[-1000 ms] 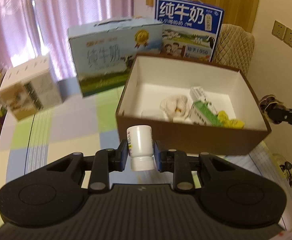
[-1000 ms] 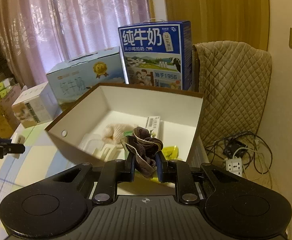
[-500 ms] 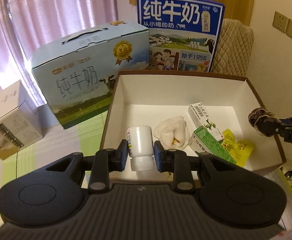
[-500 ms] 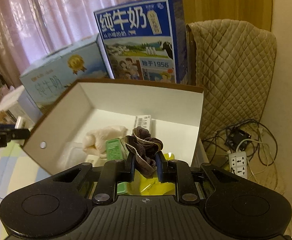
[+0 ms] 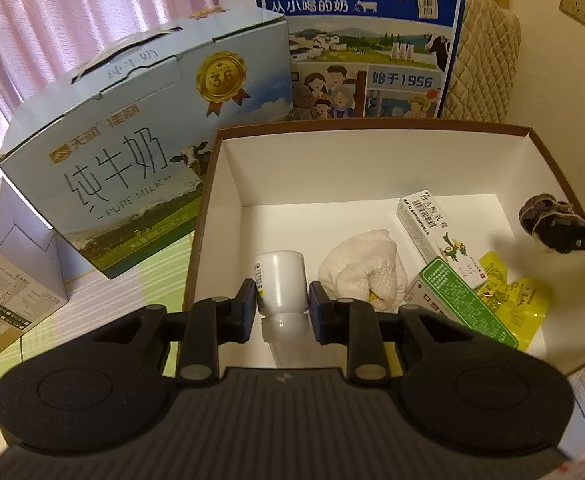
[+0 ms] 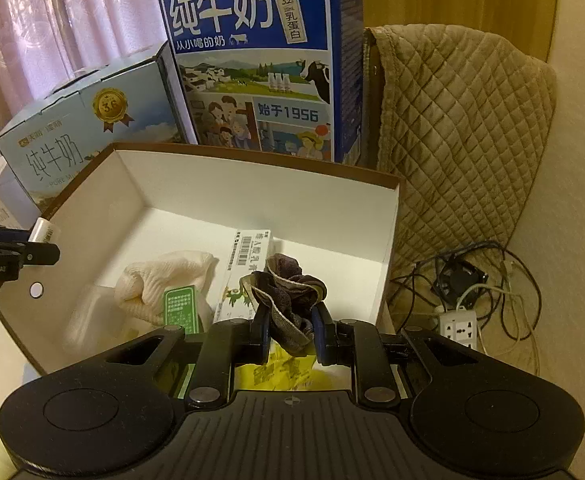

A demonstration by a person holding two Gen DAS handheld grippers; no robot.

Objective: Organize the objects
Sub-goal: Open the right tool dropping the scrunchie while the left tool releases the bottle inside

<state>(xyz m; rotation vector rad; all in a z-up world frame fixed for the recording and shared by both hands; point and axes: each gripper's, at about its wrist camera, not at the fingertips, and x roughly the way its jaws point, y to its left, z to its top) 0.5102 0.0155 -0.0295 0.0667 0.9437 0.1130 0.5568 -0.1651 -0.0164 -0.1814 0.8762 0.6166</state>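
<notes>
Change: whereas a second ago the left claw (image 5: 282, 306) carried the white bottle (image 5: 279, 280) short of the brown box (image 5: 372, 130), it now holds it over the box's near-left floor.
Right claw (image 6: 290, 326): clenched on the dark scrunchie (image 6: 286, 292), likewise advanced over the box interior.
Task meaning: both items appear ready for release.
Edges: left wall just beside the bottle; right wall near the scrunchie.
Open room: bare floor toward the back wall; white cloth (image 5: 362, 270), cartons (image 5: 436, 232) and yellow packet (image 5: 512, 300) fill the front.
</notes>
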